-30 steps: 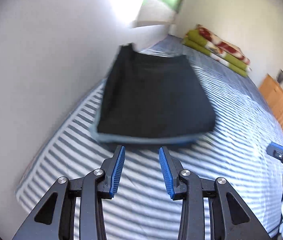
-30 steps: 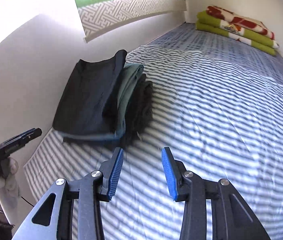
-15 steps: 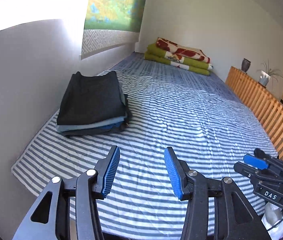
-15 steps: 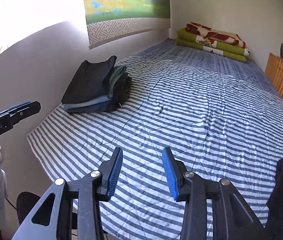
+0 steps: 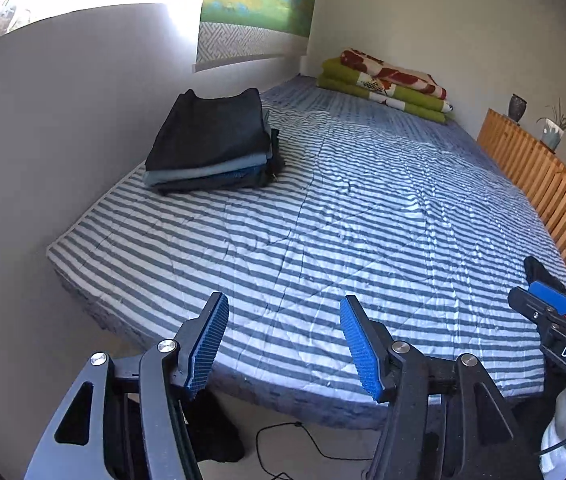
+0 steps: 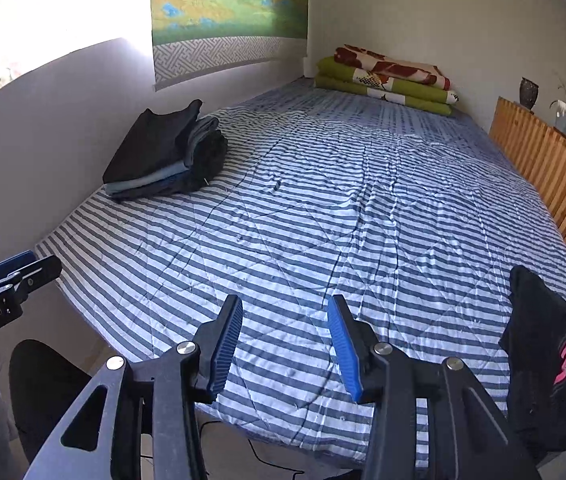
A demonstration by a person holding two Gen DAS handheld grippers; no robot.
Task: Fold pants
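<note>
A stack of folded dark and blue-grey pants [image 5: 211,144] [image 6: 167,156] lies on the striped bed [image 5: 363,220] [image 6: 343,220] against the left wall. Black pants with a pink mark [image 6: 543,356] hang over the bed's near right corner, unfolded; only their tip [image 5: 539,272] shows in the left wrist view. My left gripper [image 5: 283,340] stands open and empty off the bed's near edge. My right gripper [image 6: 285,340] is also open and empty, to the left of the black pants.
Folded green and red blankets [image 5: 387,84] [image 6: 387,76] lie at the bed's far end. A wooden slatted rail [image 5: 543,184] [image 6: 555,176] runs along the right side with a vase and a plant on it. A black cable [image 5: 283,448] trails on the floor below.
Both grippers have pulled back from the folded stack to beyond the bed's near edge. The stack now looks smaller and farther off; the black pants at the right corner have come into view.
</note>
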